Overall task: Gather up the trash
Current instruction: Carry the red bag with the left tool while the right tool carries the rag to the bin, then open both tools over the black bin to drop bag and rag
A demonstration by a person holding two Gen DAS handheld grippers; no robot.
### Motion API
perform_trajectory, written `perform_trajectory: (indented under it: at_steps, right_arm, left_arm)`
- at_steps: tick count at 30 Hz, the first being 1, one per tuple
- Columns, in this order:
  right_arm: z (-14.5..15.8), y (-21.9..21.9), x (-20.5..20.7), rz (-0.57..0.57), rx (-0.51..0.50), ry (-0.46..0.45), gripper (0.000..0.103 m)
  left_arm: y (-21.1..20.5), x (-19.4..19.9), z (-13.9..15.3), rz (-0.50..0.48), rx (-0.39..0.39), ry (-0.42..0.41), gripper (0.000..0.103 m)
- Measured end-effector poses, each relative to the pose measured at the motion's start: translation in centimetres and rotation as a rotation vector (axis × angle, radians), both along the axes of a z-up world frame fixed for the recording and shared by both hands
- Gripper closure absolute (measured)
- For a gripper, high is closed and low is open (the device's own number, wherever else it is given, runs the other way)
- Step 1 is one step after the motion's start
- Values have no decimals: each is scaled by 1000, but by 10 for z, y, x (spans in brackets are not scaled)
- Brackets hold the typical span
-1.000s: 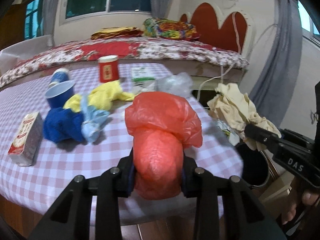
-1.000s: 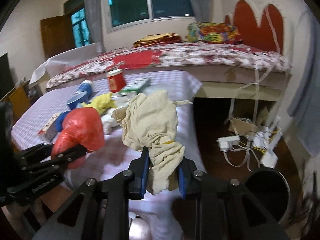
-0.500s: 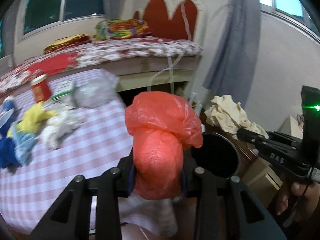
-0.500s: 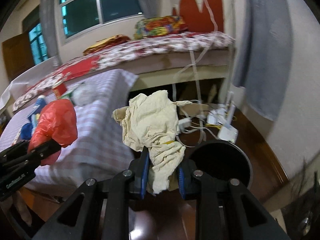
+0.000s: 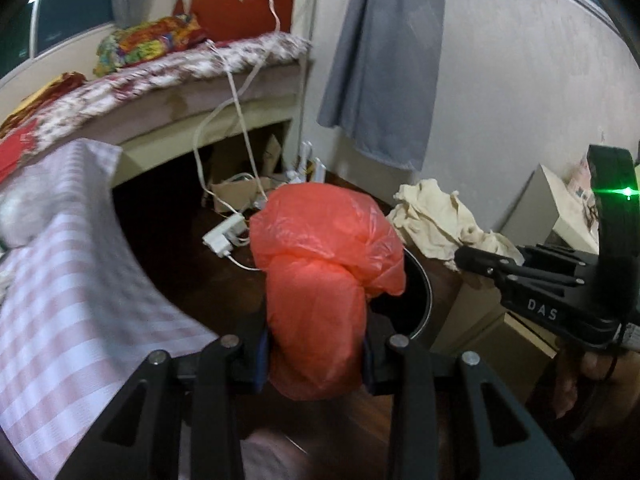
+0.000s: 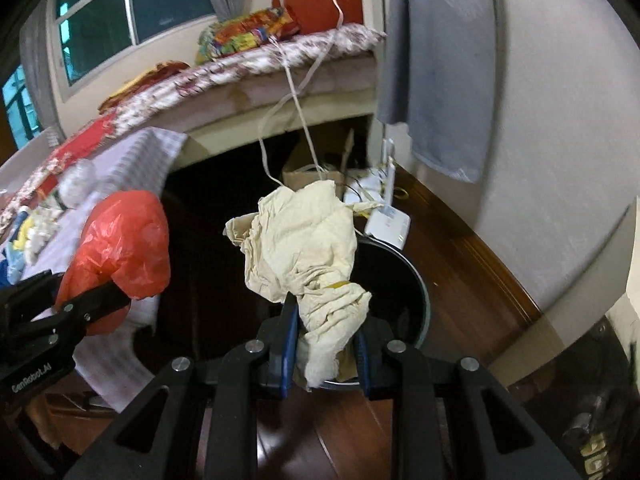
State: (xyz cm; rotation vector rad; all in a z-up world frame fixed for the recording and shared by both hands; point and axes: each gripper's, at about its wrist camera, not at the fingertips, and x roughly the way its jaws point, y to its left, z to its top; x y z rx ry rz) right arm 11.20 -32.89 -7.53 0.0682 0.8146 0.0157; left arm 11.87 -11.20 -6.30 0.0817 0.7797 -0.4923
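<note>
Black bin (image 5: 420, 292): most of its mouth hidden behind the red plastic bag (image 5: 320, 280) in the left wrist view and behind the crumpled cream paper (image 6: 308, 256) in the right wrist view, contents unseen. Checked tablecloth (image 5: 80, 300) and bed (image 5: 160, 76) smeared by motion blur, the items at the table's far end (image 6: 32, 232) too blurred to identify. A hand (image 5: 580, 380) under the right gripper is cut off by the picture's edge.

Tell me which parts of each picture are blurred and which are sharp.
Left wrist view: red bag in the left gripper sharp, checked tablecloth smeared. Right wrist view: cream paper in the right gripper sharp, bed blurred.
</note>
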Motion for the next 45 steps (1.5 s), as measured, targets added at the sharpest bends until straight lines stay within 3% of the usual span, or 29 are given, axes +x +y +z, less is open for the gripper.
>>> perform_trajectory:
  at_steps: [17,18,19,20,21,23,25,26,35,45]
  right_arm:
    - [-90,-27,70,147,-37,206,74]
    - [-97,-28,75,153,-45,224,60]
    - [-105,-29,80,138,-70,246,46]
    - [-110,-33,83,108,-94,257,16]
    - [-112,-37,84,94,-96,260,7]
    - [-117,-49,86,49,-78,296,7]
    - [-115,-57,85,5,-61,301,7]
    - [-112,-60,84,-10,-55,297,7]
    - [-85,-59,73,-94,-37,208,0]
    - [-23,-54,47,-183,-35,88,0]
  left_arm:
    - [-53,68,-68,-148,24,189,65]
    - [-58,71,-74,-165,34,209,54]
    - [-61,75,-78,-161,52,218,34]
    - [-61,76,-80,-137,77,212,27]
    - [-58,78,-81,-121,85,208,23]
    - [-51,78,-79,-83,98,206,22]
    - [-45,78,-76,-48,106,192,8]
    - [-43,76,-74,-34,111,178,7]
    - [-35,68,-61,13,120,129,6]
    - [-25,52,-11,58,117,43,6]
